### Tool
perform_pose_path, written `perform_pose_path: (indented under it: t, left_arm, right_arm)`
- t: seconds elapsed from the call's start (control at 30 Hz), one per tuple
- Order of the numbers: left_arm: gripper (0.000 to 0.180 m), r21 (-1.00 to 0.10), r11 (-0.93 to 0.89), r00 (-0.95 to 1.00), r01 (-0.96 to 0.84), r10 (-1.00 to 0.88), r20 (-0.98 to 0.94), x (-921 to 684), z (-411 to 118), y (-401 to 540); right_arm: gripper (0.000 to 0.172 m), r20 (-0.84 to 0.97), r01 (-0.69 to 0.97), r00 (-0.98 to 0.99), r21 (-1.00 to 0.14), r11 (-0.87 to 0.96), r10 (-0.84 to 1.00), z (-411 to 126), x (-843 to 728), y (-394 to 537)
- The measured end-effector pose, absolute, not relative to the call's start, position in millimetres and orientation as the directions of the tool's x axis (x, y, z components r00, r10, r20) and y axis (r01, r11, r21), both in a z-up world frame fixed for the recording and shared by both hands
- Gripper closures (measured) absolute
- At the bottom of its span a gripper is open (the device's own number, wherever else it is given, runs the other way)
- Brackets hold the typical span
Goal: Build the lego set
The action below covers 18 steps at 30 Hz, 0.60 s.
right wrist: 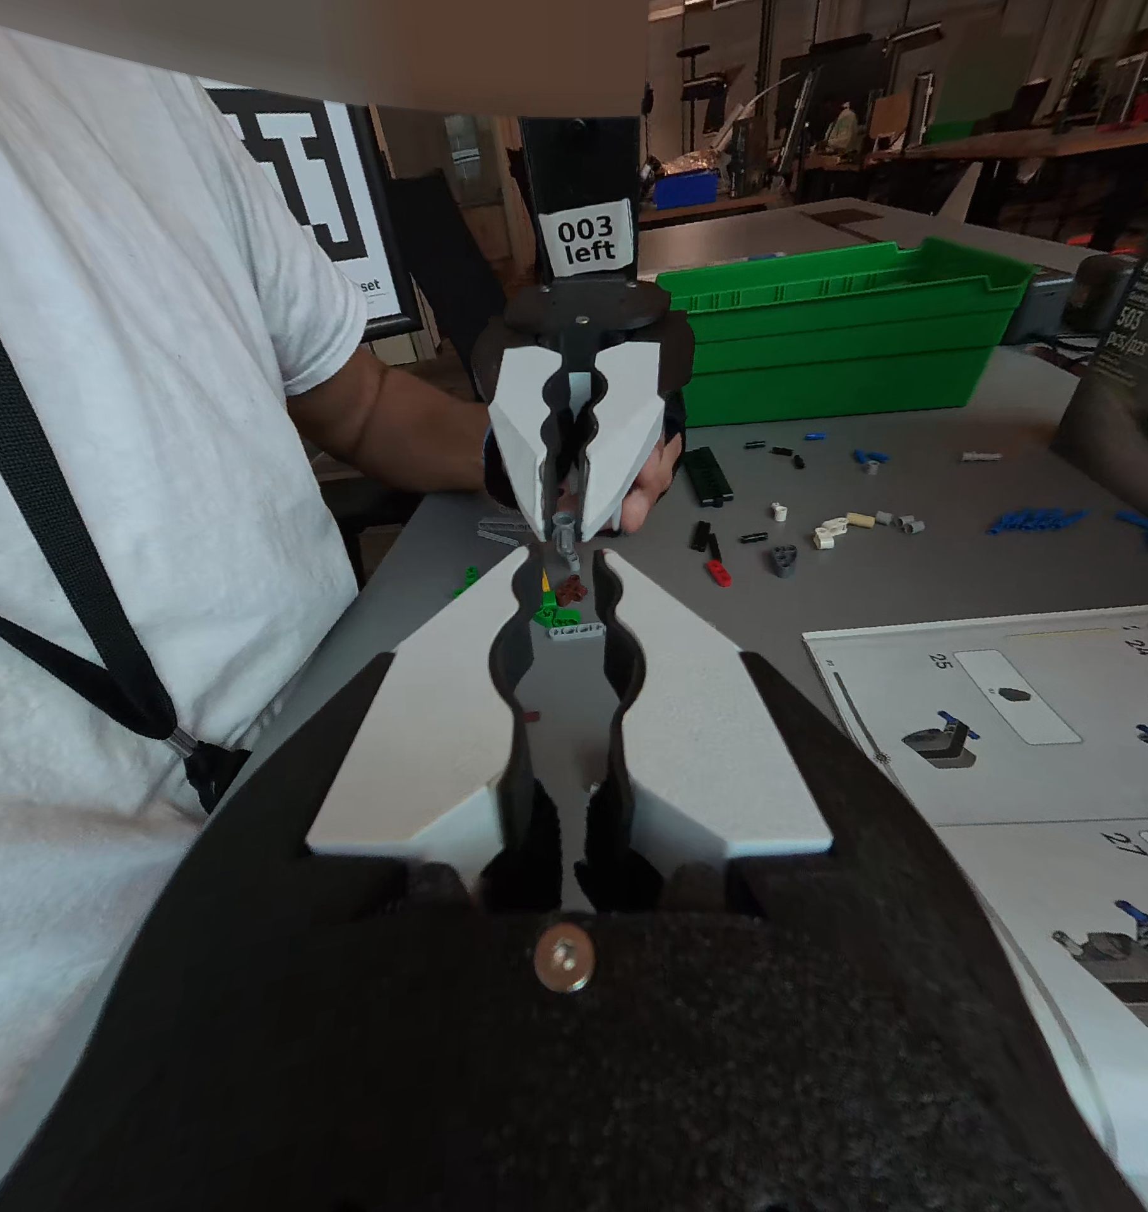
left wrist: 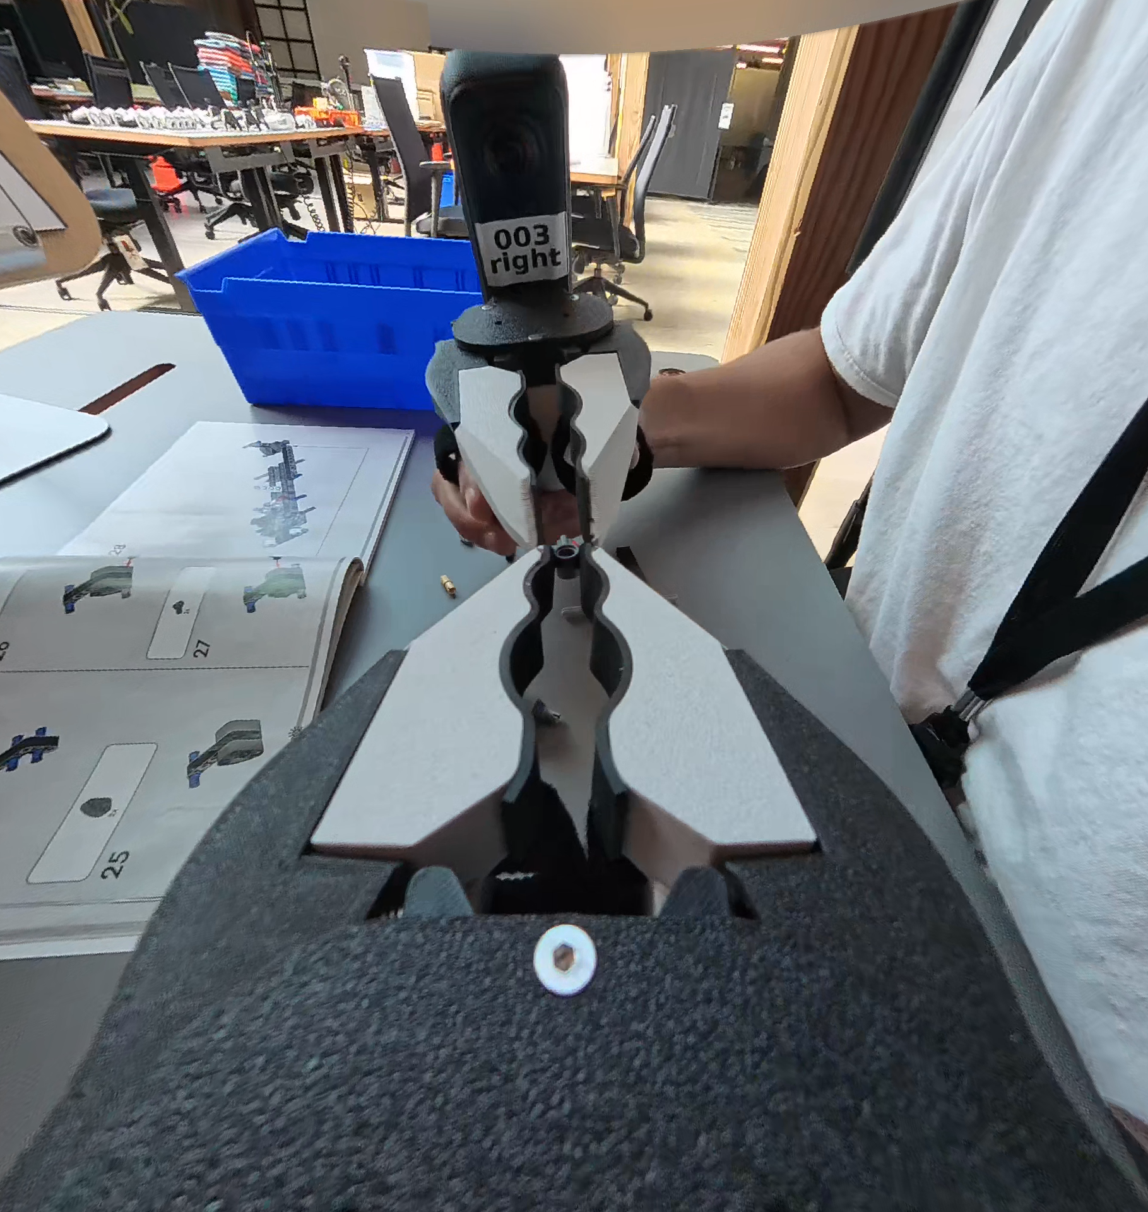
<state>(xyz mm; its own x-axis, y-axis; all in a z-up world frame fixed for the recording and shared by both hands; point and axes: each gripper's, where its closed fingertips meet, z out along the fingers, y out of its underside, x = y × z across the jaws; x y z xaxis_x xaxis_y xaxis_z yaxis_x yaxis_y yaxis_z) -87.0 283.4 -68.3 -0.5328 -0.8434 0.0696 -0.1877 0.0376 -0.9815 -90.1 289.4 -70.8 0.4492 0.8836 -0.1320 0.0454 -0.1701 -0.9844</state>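
My left gripper (left wrist: 568, 556) is shut on a small grey connector peg (left wrist: 566, 552), pinched at its fingertips and held above the grey table (left wrist: 754, 557). The right wrist view shows the same: the left gripper (right wrist: 563, 536) grips the grey peg (right wrist: 563, 528), whose lower end sticks out below the tips. My right gripper (right wrist: 566, 554) faces it tip to tip. Its jaws stand apart on either side of the peg's free end, and the pads do not press on it. The right gripper also shows in the left wrist view (left wrist: 561, 534), its fingers parted.
A blue bin (left wrist: 335, 315), an open instruction booklet (left wrist: 164, 623) and a small brass part (left wrist: 448, 585) lie on one side. A green bin (right wrist: 833, 341), scattered small pieces (right wrist: 781, 525), green and brown pieces (right wrist: 561, 603) and a box (right wrist: 1135, 367) lie on the other. A person in a white shirt (left wrist: 1050, 393) stands close. The grippers are tip to tip, or close to it.
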Motion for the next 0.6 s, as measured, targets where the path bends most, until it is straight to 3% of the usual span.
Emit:
perform_pose_path:
  t: [0.6]
  left_arm:
    - [0.174, -0.973, 0.133, -0.486, -0.187, -0.873, -0.026, -85, -77, 282]
  right_arm:
    - [0.172, -0.116, 0.108, 0.44, -0.978, -0.181, 0.891, -80, -91, 286]
